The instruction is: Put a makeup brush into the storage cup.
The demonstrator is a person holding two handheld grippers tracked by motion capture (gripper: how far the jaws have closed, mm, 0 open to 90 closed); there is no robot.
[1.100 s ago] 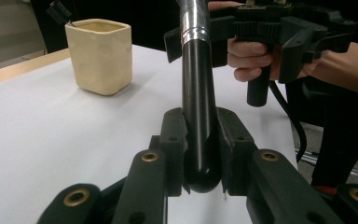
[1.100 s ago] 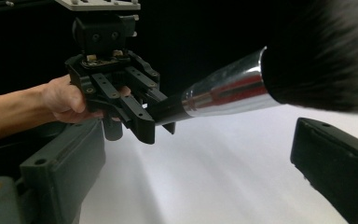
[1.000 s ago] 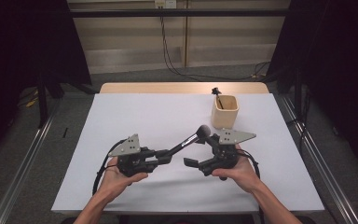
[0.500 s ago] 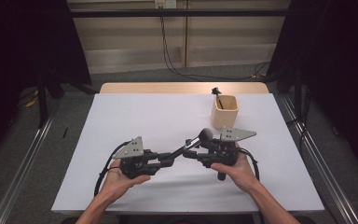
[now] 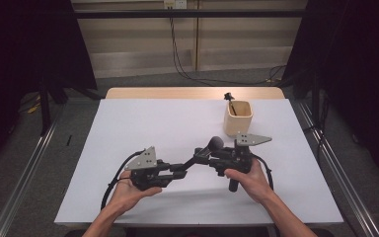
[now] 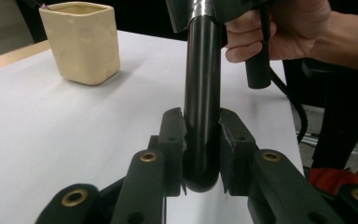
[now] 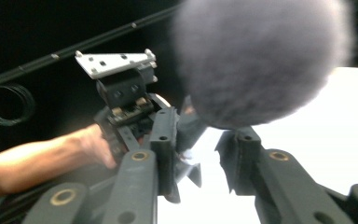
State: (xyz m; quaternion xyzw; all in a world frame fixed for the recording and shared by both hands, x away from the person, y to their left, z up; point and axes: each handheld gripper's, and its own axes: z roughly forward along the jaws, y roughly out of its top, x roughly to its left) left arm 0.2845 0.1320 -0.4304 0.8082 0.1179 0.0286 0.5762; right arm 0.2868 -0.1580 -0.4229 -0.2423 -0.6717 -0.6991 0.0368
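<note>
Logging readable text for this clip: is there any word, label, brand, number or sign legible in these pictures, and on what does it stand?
None can be read.
cream cup: plain walls, no print.
black brush: smooth handle, no marking.
grey plate on the left gripper: holes, no lettering.
white table cover: blank.
wall socket at the far wall: too small to tell whether it bears any mark.

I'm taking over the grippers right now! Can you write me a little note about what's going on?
Left hand-held gripper: shut on the brush at its handle end, above the table.
Right hand-held gripper: jaws have just been closing on the brush near its fluffy head.
Cup: upright, far right on the table, something dark sticking out.
Done: both grippers hold the brush.
Left: probably pass it over and stand it in the cup.
</note>
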